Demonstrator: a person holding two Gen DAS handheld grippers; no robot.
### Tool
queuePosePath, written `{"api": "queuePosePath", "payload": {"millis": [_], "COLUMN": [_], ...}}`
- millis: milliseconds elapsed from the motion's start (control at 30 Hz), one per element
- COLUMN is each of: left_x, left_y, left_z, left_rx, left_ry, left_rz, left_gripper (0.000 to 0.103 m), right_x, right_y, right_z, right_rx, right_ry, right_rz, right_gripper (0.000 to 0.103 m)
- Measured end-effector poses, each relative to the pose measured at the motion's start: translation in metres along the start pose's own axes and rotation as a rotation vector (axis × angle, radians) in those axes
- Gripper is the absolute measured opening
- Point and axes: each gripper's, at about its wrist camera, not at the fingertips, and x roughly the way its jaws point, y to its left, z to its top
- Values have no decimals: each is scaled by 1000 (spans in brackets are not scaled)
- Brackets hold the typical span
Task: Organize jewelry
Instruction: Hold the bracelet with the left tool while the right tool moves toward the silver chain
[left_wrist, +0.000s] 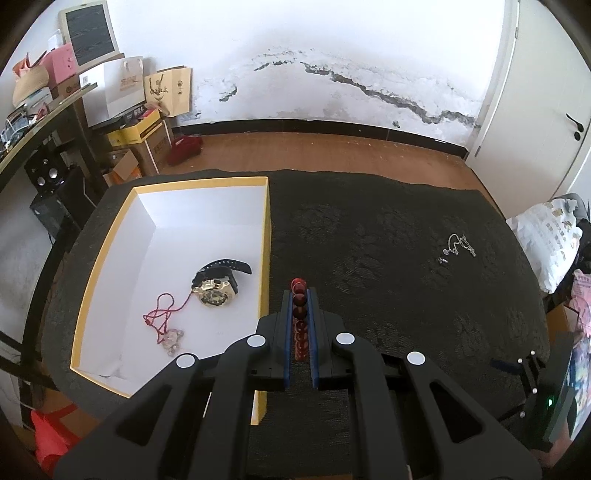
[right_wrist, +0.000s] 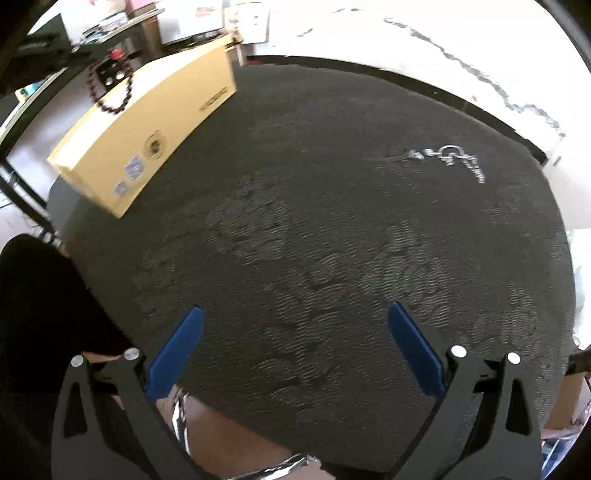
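Note:
My left gripper (left_wrist: 300, 295) is shut on a string of dark red beads (left_wrist: 299, 310), held just right of the yellow-rimmed white box (left_wrist: 267, 236). In the right wrist view the same red beads (right_wrist: 110, 86) hang in a loop above that box (right_wrist: 147, 129). Inside the box lie a gold watch with a black strap (left_wrist: 218, 284) and a red cord necklace (left_wrist: 162, 317). A silver chain (left_wrist: 458, 245) rests on the dark cloth at the right; in the right wrist view the silver chain (right_wrist: 448, 157) lies far ahead. My right gripper (right_wrist: 295, 325) stands wide open with nothing between its fingers.
A dark textured cloth (left_wrist: 369, 240) covers the table. Cardboard boxes and paper bags (left_wrist: 140, 107) stack up by the wall at the left. A white door (left_wrist: 546, 110) stands at the right, and a patterned white bag (left_wrist: 546, 240) sits past the table's right edge.

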Motion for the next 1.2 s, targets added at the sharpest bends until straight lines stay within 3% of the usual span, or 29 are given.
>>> {"api": "queuePosePath", "payload": {"millis": [433, 700, 900, 1100, 1200], "left_x": [13, 31, 50, 68, 75], "left_y": [-11, -22, -29, -35, -38], "left_z": [5, 7, 10, 16, 19], "left_rx": [22, 31, 46, 49, 55], "left_ry": [12, 35, 55, 70, 79], "left_rz": [-7, -21, -29, -34, -33], "left_gripper": [7, 7, 7, 7, 7], "right_x": [12, 41, 59, 100, 111], "right_y": [-50, -84, -148, -195, -205], "right_z": [6, 34, 71, 98, 104], "right_rx": [127, 147, 256, 299, 316], "right_ry": [-21, -30, -61, -41, -72], "right_rz": [-110, -186, -250, -275, -245], "right_gripper": [96, 96, 96, 96, 96]}}
